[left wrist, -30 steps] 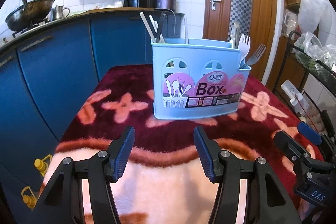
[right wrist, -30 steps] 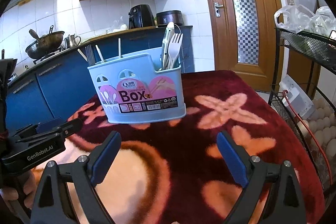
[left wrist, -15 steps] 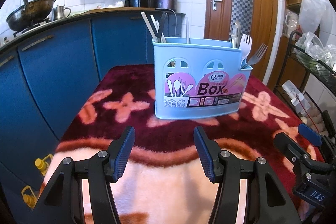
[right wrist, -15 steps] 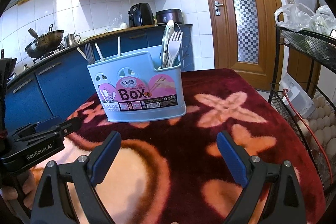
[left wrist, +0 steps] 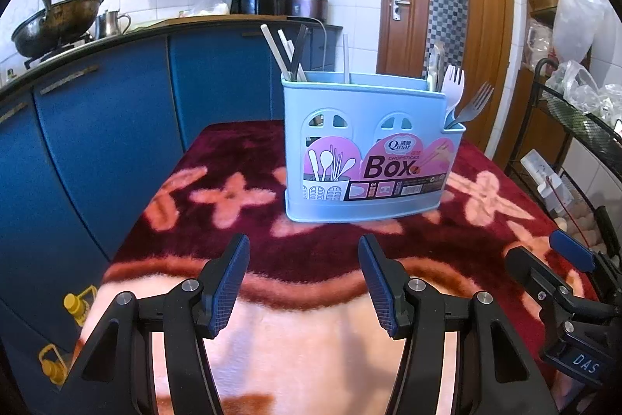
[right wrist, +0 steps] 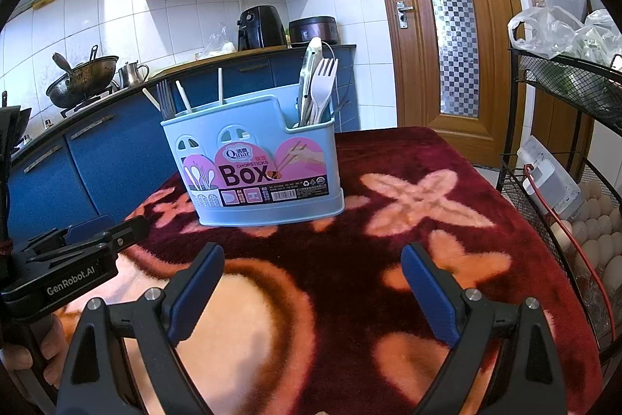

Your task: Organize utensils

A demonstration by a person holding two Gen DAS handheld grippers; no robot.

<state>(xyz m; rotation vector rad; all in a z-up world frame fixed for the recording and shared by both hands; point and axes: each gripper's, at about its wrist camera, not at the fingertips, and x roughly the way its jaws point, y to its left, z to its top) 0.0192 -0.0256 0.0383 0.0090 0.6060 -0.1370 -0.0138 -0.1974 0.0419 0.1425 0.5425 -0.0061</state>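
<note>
Light-blue plastic utensil box upright, dead ahead of left tongs; right tongs likewise; both released, empty.

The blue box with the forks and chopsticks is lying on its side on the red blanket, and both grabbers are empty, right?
Not quite. The blue utensil box is standing upright on the red blanket, not lying on its side; the left wrist view shows it, with forks and chopsticks sticking up. Both the left gripper and the right gripper are indeed empty.
</note>
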